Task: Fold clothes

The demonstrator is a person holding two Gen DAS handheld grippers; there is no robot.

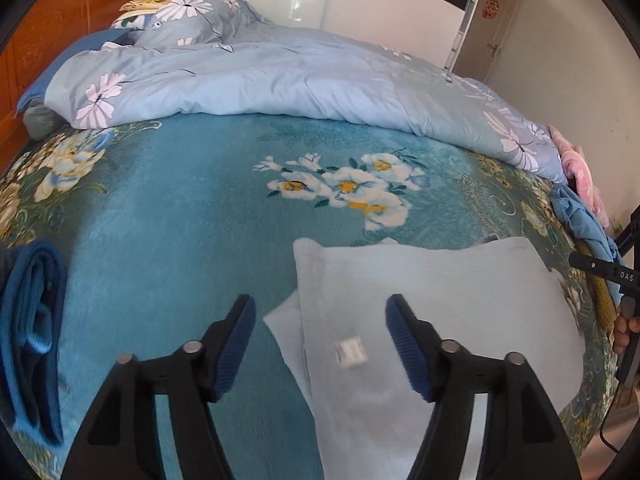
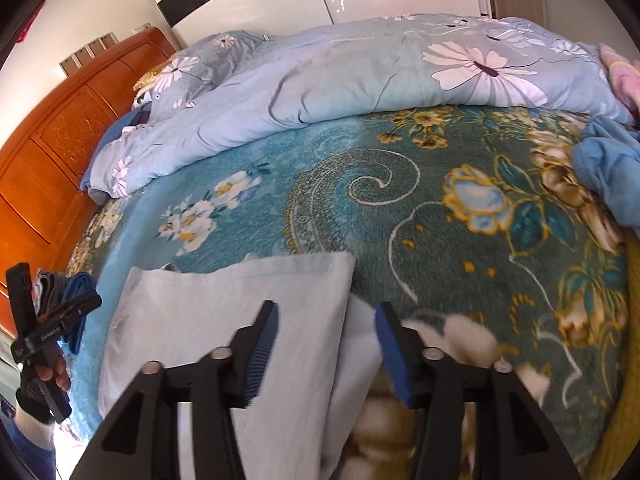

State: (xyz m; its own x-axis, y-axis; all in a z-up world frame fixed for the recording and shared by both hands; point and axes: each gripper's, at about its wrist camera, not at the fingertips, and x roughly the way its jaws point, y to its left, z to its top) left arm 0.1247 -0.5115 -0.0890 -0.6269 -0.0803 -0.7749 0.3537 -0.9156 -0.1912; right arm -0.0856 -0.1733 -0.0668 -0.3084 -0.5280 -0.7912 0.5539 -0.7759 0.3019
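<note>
A pale blue folded garment [image 1: 432, 292] lies flat on the teal flowered blanket [image 1: 180, 208], with a small white label on its near part. My left gripper [image 1: 320, 312] is open above the garment's left edge, and its blue pads touch no cloth. The same garment [image 2: 224, 312] fills the lower left of the right wrist view. There my right gripper [image 2: 326, 318] is open over its right edge, with nothing pinched between its pads.
A light blue flowered duvet [image 1: 260, 80] is bunched across the far half of the bed. Folded dark blue clothes [image 1: 32, 320] lie at the left edge. A crumpled blue garment [image 2: 608, 168] and pink cloth [image 2: 624, 72] sit at the right. An orange wooden headboard [image 2: 60, 152] stands on the left.
</note>
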